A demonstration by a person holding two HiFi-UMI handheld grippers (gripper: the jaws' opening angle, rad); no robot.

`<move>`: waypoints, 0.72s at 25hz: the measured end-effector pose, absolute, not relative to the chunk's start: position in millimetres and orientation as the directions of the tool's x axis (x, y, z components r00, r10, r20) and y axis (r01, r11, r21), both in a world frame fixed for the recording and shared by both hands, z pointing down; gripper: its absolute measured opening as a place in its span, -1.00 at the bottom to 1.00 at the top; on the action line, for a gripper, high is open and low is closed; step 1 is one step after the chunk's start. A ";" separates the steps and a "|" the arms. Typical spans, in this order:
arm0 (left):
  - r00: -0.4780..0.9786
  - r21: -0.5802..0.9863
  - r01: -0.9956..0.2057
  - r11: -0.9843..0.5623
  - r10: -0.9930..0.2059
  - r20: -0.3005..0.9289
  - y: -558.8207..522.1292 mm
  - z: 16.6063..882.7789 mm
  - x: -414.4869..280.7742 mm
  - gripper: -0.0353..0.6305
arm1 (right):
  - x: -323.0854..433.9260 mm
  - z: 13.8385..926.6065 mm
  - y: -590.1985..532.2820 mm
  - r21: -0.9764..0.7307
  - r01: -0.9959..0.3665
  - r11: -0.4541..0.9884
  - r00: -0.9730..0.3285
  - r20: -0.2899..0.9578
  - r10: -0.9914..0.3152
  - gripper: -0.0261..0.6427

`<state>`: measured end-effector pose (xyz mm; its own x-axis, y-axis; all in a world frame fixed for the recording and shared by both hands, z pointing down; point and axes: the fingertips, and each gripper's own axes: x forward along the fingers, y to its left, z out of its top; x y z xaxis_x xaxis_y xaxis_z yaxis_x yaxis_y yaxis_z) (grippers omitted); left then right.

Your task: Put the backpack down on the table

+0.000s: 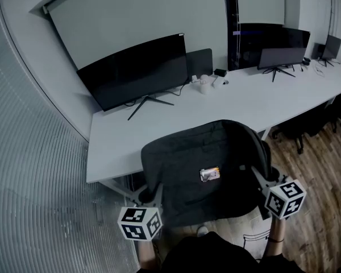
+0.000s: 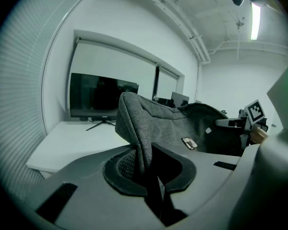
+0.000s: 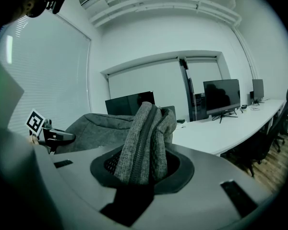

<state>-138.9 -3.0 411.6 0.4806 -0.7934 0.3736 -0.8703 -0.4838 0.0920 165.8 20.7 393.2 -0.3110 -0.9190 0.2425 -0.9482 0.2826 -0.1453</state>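
At the lower left of the head view, the left gripper (image 1: 149, 196) pinches a thin fold of the grey backpack (image 1: 207, 169) at its left edge, jaws nearly together. The backpack spans the middle, held up in front of the white table (image 1: 159, 132) and overlapping its near edge. On the right, the right gripper (image 1: 260, 179) clamps a thicker bunch of zippered fabric.

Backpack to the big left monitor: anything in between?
Only a bare strip of table, seen in the head view, between the backpack and the monitor.
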 end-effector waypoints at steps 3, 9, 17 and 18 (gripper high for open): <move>0.484 0.092 -0.868 -0.487 -0.793 0.371 -21.2 410.7 -139.5 -0.76 | 165.0 392.0 3.4 -0.146 -0.949 0.279 -0.308 0.242 -0.920 -0.59; 0.503 0.106 -0.859 -0.501 -0.785 0.360 -51.2 412.6 -139.5 -0.76 | 165.0 391.3 -21.9 -0.140 -0.955 0.260 -0.288 0.242 -0.927 -0.59; 0.526 0.117 -0.846 -0.520 -0.780 0.340 -80.5 402.2 -138.4 -0.76 | 165.4 379.6 -44.4 -0.142 -0.958 0.250 -0.277 0.227 -0.934 -0.59; 0.527 0.120 -0.846 -0.520 -0.780 0.337 -83.4 400.7 -138.1 -0.76 | 165.7 377.3 -47.7 -0.140 -0.958 0.251 -0.278 0.228 -0.933 -0.59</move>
<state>-138.1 -83.4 400.7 0.5275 -0.7798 0.3371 -0.8456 -0.5201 0.1202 165.7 -47.7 377.3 -0.2778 -0.9333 0.2277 -0.9578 0.2510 -0.1399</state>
